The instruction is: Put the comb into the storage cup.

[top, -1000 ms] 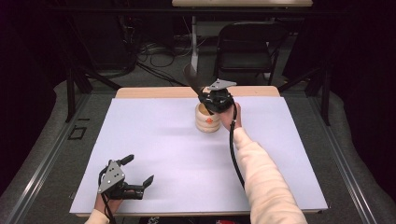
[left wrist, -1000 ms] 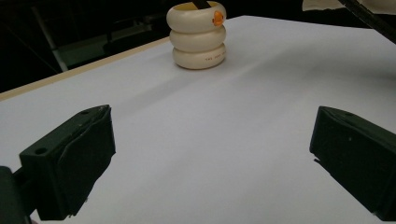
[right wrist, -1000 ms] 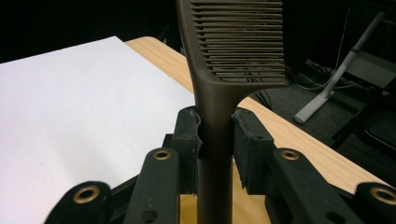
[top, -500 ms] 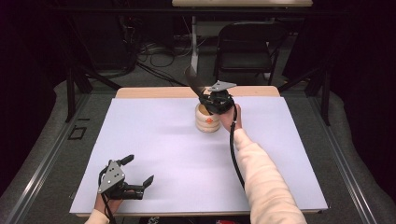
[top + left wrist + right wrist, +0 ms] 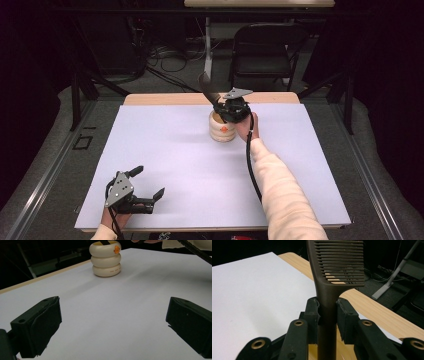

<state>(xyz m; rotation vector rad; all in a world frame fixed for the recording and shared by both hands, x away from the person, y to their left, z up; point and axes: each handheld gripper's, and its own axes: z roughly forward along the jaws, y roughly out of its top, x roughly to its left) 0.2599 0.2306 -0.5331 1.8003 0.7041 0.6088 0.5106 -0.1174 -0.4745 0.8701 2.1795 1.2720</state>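
1. The right gripper (image 5: pixel 226 104) was clamped on the handle of a dark brown comb (image 5: pixel 337 267), its pads pressing both sides just below the teeth.
2. The comb stood upright at the far middle of the table (image 5: pixel 165 150), its lower end inside a cream holder (image 5: pixel 222 127) shaped like three stacked rings.
3. The comb looked light, thin and stiff, probably smooth plastic; the handle near the teeth seemed the sound place to hold, since the fine teeth would likely bend or snag.
4. The holder appeared heavier and squat, so it would probably stay put, though a sideways pull on the comb could tip it.
5. The left gripper (image 5: pixel 145 192) rested at the near left, jaws apart with nothing between them.
6. The holder carried an orange mark on its top ring and a line of small print on the bottom ring, too small to read.
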